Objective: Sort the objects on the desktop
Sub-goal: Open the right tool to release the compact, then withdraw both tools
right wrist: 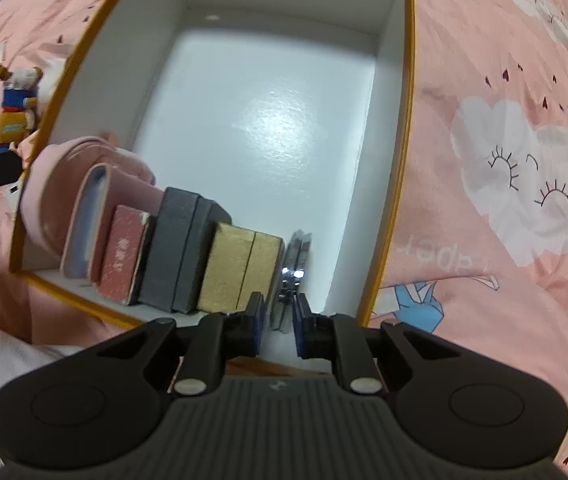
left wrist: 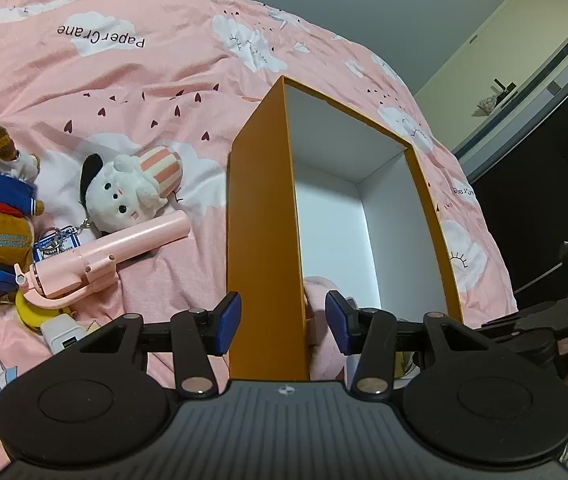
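1. The scene is a bed (left wrist: 156, 92) with a pink cloud-print cover. An orange box (left wrist: 262, 216) with a white inside stands open on it.

2. The right gripper (right wrist: 276, 320) points almost straight down into the near end of the box (right wrist: 268, 112). Its jaws are narrow, with a thin metal clip (right wrist: 294, 272) between them. The clip stands on edge, its long axis running away from the jaws toward the far wall of the box. Whether the pads press on it or only flank it, I cannot tell for sure; it looks held.

3. Just left of the clip, a row of things stands packed along the near wall: a gold box (right wrist: 240, 268), a dark grey box (right wrist: 182, 248), a red booklet (right wrist: 122, 254) and a pink case (right wrist: 84, 216). The clip sits just beside the gold box, extending that row.

4. The left gripper (left wrist: 282, 322) hovers at the box's near left corner, its jaws half open and holding nothing. The orange side wall stands up between them.

5. The unsorted things lie to the left of the box, well apart from the right gripper: a pink selfie stick (left wrist: 120, 252), a white plush toy (left wrist: 128, 190) and a brown bear in blue (left wrist: 2, 228). The left gripper is the nearer one. The stick's long axis runs slantwise, its grip end lower left.
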`<state>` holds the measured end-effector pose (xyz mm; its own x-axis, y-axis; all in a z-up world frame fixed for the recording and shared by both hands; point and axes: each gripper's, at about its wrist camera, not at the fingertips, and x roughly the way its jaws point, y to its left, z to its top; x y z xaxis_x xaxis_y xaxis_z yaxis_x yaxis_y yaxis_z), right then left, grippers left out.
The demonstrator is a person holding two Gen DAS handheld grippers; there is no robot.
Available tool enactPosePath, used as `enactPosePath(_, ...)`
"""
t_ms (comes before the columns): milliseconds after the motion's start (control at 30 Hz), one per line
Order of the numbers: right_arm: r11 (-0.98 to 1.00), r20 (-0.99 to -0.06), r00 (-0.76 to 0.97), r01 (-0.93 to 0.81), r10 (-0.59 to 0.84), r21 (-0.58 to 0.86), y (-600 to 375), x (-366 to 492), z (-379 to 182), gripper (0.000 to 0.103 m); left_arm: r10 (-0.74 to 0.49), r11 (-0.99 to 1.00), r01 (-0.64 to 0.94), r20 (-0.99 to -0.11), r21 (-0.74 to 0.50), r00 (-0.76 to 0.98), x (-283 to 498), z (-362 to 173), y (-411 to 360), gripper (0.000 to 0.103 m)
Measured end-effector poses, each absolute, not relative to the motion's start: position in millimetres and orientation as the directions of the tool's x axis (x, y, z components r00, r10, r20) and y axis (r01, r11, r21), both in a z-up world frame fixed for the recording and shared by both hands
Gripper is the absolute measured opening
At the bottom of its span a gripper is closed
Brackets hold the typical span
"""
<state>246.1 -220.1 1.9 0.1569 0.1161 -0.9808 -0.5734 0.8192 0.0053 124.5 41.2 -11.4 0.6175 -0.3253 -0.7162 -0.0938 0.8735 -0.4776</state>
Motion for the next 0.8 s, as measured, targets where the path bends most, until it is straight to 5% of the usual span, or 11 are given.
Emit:
enactPosePath(433,0.783,-0.946,0.235,-0.621,0.221,0.029,-231,218,26,0.021,-0.3,0.89,-0.088,-0.719,-0.448,0.626,115,-2,36,0.054)
enactPosePath(800,0.663,-0.8,0.383,-0.748,0.462,0.024,-189,174,52,0.03,-0.268,0.907,-0.096,-0.737,-0.41,0.62,97,-1,39,0.054)
